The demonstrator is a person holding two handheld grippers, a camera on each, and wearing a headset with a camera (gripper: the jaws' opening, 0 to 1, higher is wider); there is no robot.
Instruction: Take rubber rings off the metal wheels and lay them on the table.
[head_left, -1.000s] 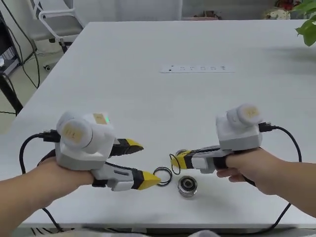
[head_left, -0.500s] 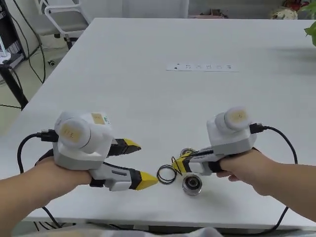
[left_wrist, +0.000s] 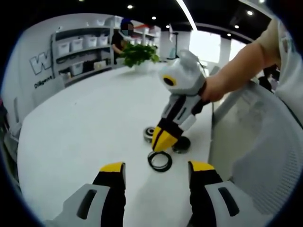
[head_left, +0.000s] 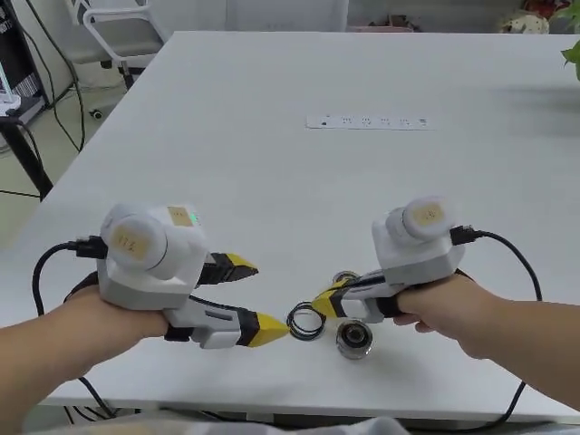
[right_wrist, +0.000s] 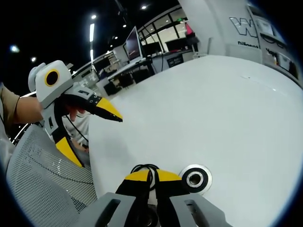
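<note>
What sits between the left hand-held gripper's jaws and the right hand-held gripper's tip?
Black rubber rings on the white table, at the tip of the right hand-held gripper; the left gripper and head views show it.

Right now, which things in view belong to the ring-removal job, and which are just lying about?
Job: rubber rings, near metal wheel, far metal wheel, left gripper, right gripper.
Lying about: power strip, office chair, potted plant.
</note>
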